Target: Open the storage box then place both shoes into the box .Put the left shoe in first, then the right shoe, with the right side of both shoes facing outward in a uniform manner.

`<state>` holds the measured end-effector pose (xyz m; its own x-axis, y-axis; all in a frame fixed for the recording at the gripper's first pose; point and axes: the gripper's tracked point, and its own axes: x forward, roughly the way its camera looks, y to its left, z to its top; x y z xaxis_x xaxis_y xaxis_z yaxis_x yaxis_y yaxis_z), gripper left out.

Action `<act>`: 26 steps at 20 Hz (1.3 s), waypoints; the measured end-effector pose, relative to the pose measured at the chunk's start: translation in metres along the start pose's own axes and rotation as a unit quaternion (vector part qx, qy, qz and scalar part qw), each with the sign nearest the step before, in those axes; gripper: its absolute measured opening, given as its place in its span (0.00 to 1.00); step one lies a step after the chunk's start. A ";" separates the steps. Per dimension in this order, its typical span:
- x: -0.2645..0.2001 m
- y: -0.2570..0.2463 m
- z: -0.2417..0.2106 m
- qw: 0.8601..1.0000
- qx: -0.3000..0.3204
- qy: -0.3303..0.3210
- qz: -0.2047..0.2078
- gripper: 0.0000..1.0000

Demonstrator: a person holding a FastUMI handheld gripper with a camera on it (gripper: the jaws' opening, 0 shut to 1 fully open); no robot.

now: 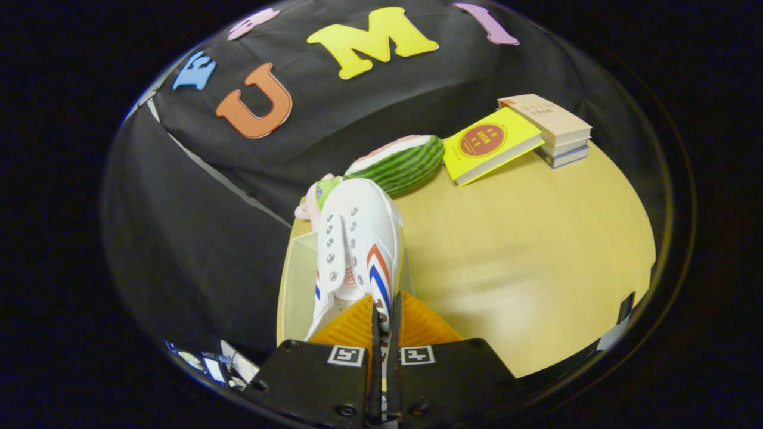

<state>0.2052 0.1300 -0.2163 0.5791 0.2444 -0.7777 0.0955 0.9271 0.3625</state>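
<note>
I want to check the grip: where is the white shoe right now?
In the gripper view, the white shoe is pinched between the gripper's orange fingers, toe pointing ahead, above the storage box at the table's edge, with the watermelon toy just beyond.

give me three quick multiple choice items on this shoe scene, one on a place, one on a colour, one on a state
1. Where does the watermelon-shaped striped green toy lie?
A. beyond the shoe's toe
B. on the books
C. between the fingers

2. Which stripes mark the white canvas shoe?
A. green and yellow
B. red and blue
C. black

3. What is the gripper doing?
A. open and free
B. shut on the shoe
C. shut on a book

Key: 1 A, it lies past the toe; 2 B, stripes show on its side; 3 B, both orange fingers pinch its edge.
</note>
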 end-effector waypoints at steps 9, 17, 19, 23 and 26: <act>0.054 0.033 -0.032 0.999 -0.033 -0.011 -0.012 0.09; 0.028 0.037 -0.005 0.988 -0.101 -0.113 -0.016 1.00; 0.006 0.045 0.003 0.979 -0.132 -0.151 -0.020 1.00; -0.034 0.058 0.016 0.958 -0.190 -0.214 -0.028 1.00; -0.062 0.060 0.024 0.944 -0.202 -0.259 -0.038 1.00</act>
<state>0.1941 0.1636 -0.1342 0.9109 0.0979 -0.4008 -0.1032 0.9946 0.0083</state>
